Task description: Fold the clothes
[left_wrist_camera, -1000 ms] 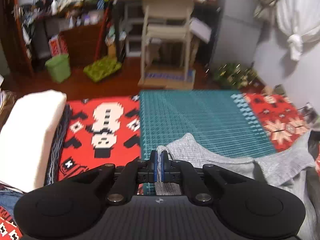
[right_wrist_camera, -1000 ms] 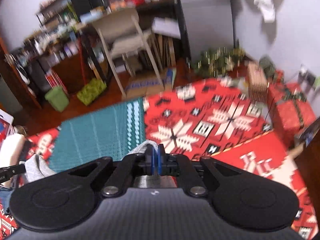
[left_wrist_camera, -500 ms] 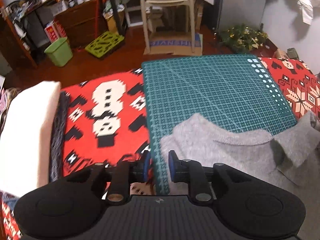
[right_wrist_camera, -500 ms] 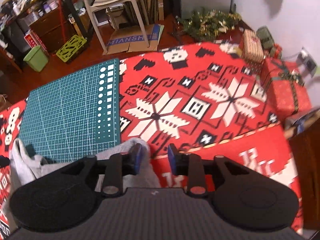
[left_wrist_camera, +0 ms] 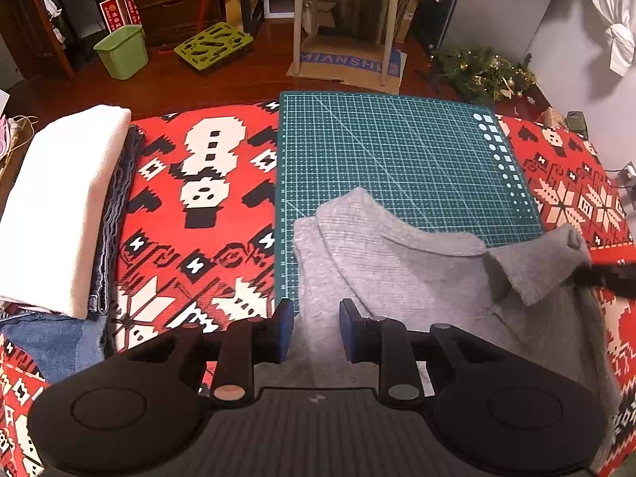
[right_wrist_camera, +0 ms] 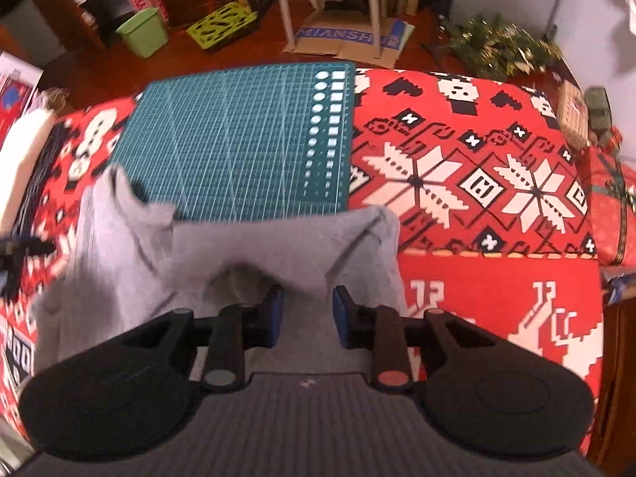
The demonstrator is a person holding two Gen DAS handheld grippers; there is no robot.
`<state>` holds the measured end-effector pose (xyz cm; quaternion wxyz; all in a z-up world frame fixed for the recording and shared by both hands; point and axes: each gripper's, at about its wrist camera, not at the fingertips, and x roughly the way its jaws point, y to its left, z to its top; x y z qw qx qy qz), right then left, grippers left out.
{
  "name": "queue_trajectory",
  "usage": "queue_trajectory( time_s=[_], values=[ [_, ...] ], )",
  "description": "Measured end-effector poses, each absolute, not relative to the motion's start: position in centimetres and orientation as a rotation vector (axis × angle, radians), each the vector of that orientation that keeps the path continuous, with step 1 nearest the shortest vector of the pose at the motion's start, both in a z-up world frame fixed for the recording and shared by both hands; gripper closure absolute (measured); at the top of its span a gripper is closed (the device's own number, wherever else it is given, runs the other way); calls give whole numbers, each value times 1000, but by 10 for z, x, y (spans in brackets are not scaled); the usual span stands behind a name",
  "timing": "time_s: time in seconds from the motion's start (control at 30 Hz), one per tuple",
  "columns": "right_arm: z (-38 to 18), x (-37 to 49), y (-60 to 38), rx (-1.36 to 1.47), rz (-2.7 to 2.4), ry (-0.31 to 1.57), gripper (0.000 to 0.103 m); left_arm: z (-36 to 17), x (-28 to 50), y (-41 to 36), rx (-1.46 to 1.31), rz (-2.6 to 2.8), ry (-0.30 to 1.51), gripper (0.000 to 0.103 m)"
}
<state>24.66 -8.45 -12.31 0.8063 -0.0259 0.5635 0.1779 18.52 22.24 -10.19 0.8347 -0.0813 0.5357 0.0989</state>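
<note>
Jaws wide and empty on both grippers, gray garment partly hidden beneath.

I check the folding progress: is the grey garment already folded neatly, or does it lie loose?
Loose. The grey garment lies rumpled across the near edge of the green cutting mat, one flap turned over, edges uneven.

Your cloth is red, patterned with white and black pixel snowmen and snowflakes. The cutting mat is teal with a pale grid and a column of white circles and squares. The garment is plain heather grey. At your left, a folded white towel sits on dark blue denim. On the floor stands a light green bin.
</note>
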Motion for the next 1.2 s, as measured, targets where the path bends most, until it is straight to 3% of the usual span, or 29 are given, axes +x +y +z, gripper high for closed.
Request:
queue_trajectory(
  time_s=[0.37, 0.8, 1.0, 1.2],
  values=[
    [-130, 335, -95, 109, 252, 1202, 79, -97, 208, 231, -161, 205, 1135, 78],
    [-93, 304, -57, -7, 390, 1149, 79, -97, 228, 232, -190, 172, 1145, 78],
    [-132, 319, -25, -15, 399, 1214, 80, -101, 226, 228, -175, 162, 1162, 78],
    [-150, 329, -64, 28, 267, 1234, 80, -106, 220, 232, -183, 161, 1174, 78]
  ],
)
